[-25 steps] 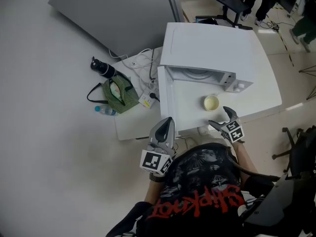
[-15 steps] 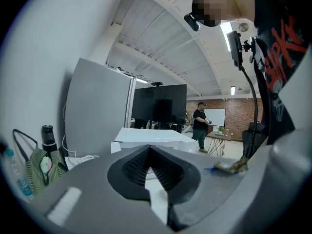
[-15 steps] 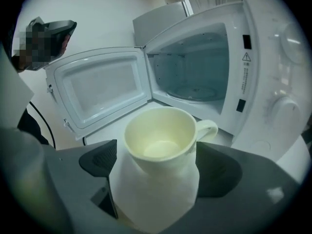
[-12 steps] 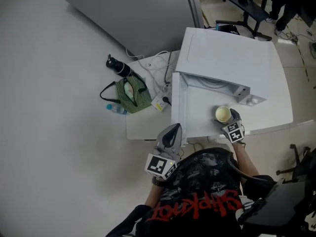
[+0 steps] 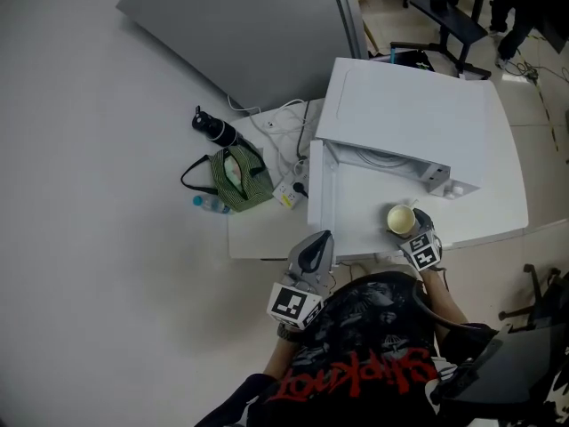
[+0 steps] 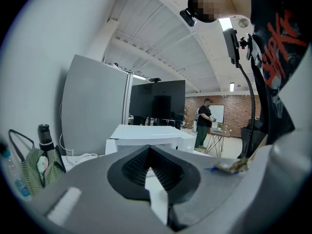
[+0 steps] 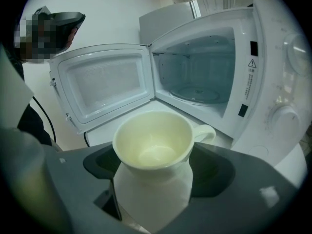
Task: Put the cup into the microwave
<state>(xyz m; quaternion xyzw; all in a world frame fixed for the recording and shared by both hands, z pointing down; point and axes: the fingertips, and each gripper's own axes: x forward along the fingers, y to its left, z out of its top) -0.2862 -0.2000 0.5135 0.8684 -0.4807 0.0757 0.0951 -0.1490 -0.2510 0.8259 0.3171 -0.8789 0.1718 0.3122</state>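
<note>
A pale yellow cup (image 5: 401,219) (image 7: 153,145) stands upright on the white table (image 5: 258,234), in front of the white microwave (image 5: 409,114) (image 7: 258,82). Its handle points toward the oven. The microwave door (image 7: 105,84) hangs wide open to the left and the cavity with its glass turntable (image 7: 197,94) is bare. My right gripper (image 5: 411,228) (image 7: 153,167) has its jaws on either side of the cup and they are closing; I see no firm press. My left gripper (image 5: 313,252) (image 6: 148,152) hovers at the table's near edge, left of the door, shut on nothing.
On the table's left part lie a green striped bag (image 5: 233,176), a black bottle (image 5: 213,130), a small water bottle (image 5: 209,205) and a power strip with white cables (image 5: 289,189). A grey partition (image 5: 240,34) stands behind. Chairs and a person (image 6: 202,123) are farther off.
My right gripper moved forward and down to the cup, so the cup now sits between its jaws. The left gripper stayed about where it was.
</note>
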